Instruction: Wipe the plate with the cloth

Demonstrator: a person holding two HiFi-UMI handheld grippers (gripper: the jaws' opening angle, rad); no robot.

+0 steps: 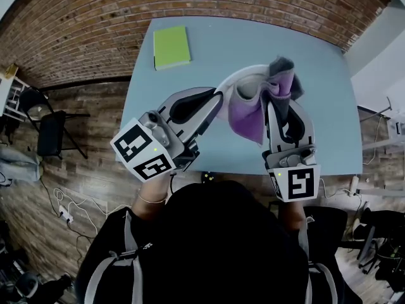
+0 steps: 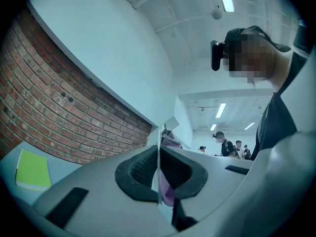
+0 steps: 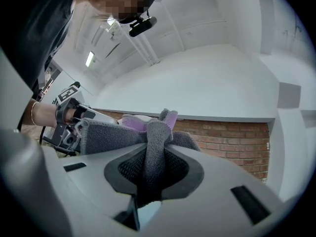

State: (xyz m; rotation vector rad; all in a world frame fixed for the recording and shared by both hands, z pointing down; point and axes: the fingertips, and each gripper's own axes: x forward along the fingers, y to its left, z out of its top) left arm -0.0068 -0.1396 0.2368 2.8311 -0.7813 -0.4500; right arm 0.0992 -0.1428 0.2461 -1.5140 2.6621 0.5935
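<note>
**Grey cloth in one pinch, plate rim in the other: a slip is the main risk**

Grey towelling fills the right gripper (image 3: 154,158). Its jaws are pressed together on a bunched fold of the cloth (image 3: 157,132), which bulges above the pads. The left gripper (image 2: 159,158) is clamped nearly closed on a thin white edge, the rim of the plate (image 1: 243,78). From the head view the plate looks tilted up on its side between the two tools. The cloth's purple face hangs over the plate's near side. Whether the plate's lower edge rests on the table (image 1: 209,43) I cannot tell.

The weak point, as I judge it, is the left hold. It is a narrow bite on a smooth, hard rim, with the plate's weight hanging off to one side. A firm wiping push from the right could twist the plate in the pads or pry it loose.

The plate sits over the near part of the table, close to the edge. A drop could mean a knock on the tabletop or a fall to the wooden floor (image 1: 88,138).

A second risk is the cloth dragging out of its pinch, since only one fold is caught.

The green pad (image 1: 171,47) lies well apart at the far corner and is not threatened.
</note>
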